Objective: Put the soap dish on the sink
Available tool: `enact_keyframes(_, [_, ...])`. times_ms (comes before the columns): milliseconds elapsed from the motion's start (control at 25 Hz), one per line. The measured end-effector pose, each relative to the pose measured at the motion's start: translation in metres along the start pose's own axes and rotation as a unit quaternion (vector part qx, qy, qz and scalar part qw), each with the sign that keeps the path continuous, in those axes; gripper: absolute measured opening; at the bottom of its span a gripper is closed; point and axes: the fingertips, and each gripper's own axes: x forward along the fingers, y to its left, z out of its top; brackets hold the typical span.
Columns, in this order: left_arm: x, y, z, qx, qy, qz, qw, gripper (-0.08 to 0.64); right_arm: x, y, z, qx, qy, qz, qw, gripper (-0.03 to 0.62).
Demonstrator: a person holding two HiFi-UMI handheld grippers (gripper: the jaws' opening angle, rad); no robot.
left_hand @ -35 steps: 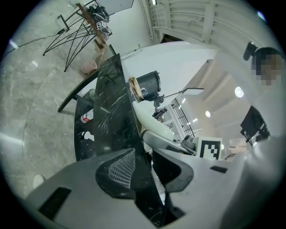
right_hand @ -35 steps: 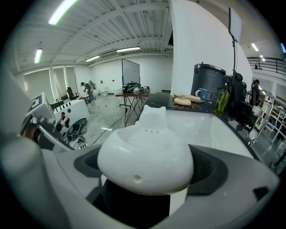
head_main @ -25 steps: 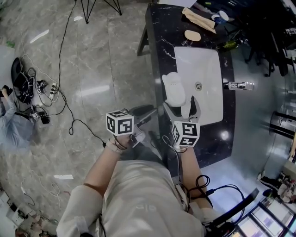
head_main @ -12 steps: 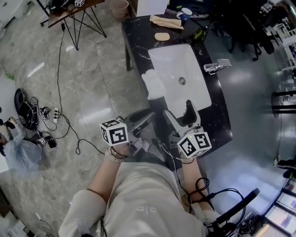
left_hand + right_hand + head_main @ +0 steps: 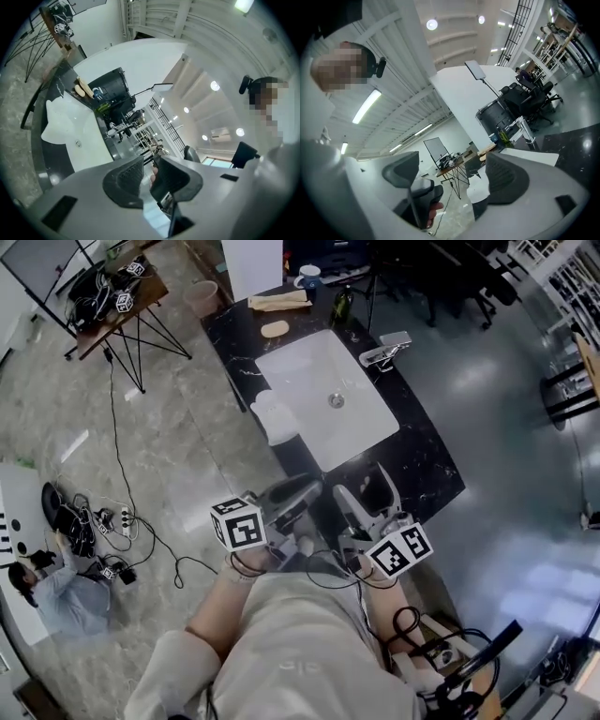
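Observation:
The white soap dish rests on the left rim of the white sink, set in a black marble counter. It also shows in the left gripper view as the soap dish beside the basin. Both grippers hang short of the counter's near end, well away from the dish. My left gripper has its jaws a narrow gap apart with nothing between them. My right gripper is wide apart and closing, with nothing in it.
A chrome faucet stands at the sink's right. At the counter's far end lie a bar of soap, a wooden piece, a green bottle and a cup. Cables trail over the floor at left, where a person sits.
Both grippers have drawn back from the sink and risen. The right gripper, close by the soap dish a second ago, is now far from it. The dish has stayed on the rim.

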Motion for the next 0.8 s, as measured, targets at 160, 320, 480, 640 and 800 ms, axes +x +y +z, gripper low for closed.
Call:
enact_keyframes(160, [0.015,-0.032,-0.013,-0.008,0.013,-0.028,0.9995,0.109,-0.035,-0.006,0.020,0.037,-0.046,-0.009,0.998,0.341])
enact_keyframes(320, [0.025,-0.051,-0.025,-0.023,0.024,-0.046,0.9984,0.104,-0.063,-0.018,0.028,0.088,-0.086,-0.012,0.992,0.224])
enact_keyframes(480, [0.032,-0.063,-0.032,-0.057,0.017,-0.067,0.9960,0.089,-0.079,-0.027,0.031,0.168,-0.114,0.007,0.979,0.174])
enact_keyframes(640, [0.040,-0.067,-0.037,-0.069,0.016,-0.075,0.9947,0.077,-0.087,-0.033,0.032,0.221,-0.129,0.031,0.966,0.152])
enact_keyframes(800, [0.045,-0.063,-0.043,-0.111,0.011,-0.078,0.9906,0.063,-0.090,-0.036,0.030,0.245,-0.132,0.044,0.960,0.140])
